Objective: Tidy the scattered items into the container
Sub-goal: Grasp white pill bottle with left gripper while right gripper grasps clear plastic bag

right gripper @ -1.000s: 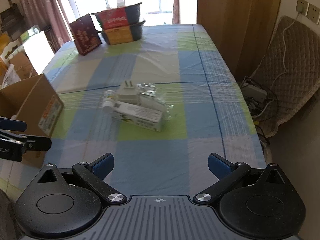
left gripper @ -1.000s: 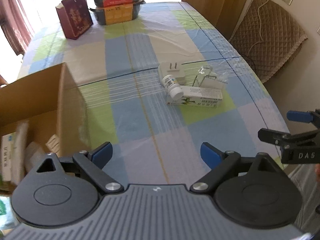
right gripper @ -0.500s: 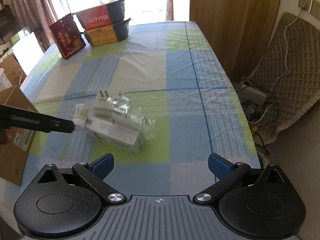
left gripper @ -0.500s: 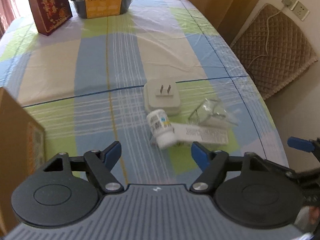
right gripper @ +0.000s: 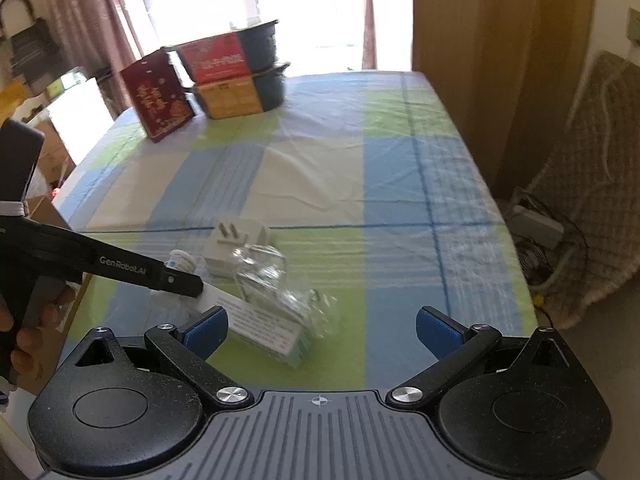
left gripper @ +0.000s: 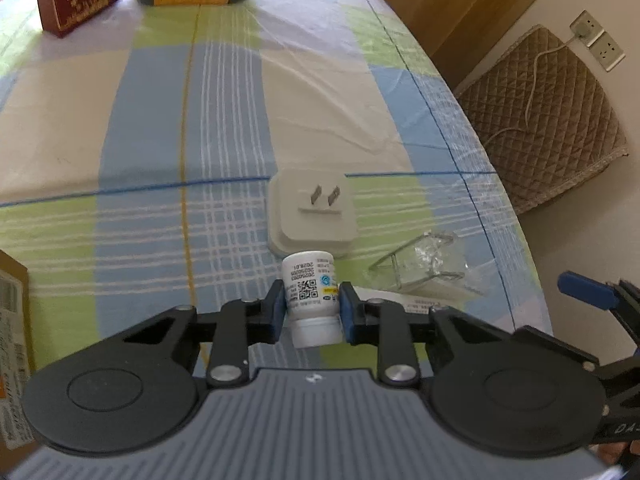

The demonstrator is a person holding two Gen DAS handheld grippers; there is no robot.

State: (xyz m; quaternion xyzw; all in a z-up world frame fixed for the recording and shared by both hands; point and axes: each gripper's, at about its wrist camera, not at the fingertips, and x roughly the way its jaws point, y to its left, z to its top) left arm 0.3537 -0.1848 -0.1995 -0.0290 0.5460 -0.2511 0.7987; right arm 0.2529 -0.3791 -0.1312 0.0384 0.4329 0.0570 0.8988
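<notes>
My left gripper (left gripper: 311, 307) is shut on a small white pill bottle (left gripper: 310, 292) that lies on the checked tablecloth. Just beyond the bottle rests a white plug adapter (left gripper: 312, 212), prongs up. To the right are a crumpled clear plastic package (left gripper: 420, 268) and a flat white medicine box (right gripper: 268, 326). The cardboard container (left gripper: 14, 364) shows only as an edge at the far left. My right gripper (right gripper: 320, 326) is open, hovering near the box and plastic (right gripper: 272, 276). From the right wrist view the left gripper (right gripper: 176, 278) reaches in from the left, covering most of the bottle (right gripper: 182, 259).
At the far end of the table stand a dark red gift bag (right gripper: 158, 98) and two stacked food tubs (right gripper: 236, 76). A quilted brown cushion (left gripper: 552, 116) and wall sockets (left gripper: 596, 46) lie past the table's right edge. A hand (right gripper: 28, 332) holds the left gripper's handle.
My left gripper moved forward from the cardboard box to the cluster and shut on the pill bottle. My right gripper came lower and closer to the medicine box, still open.
</notes>
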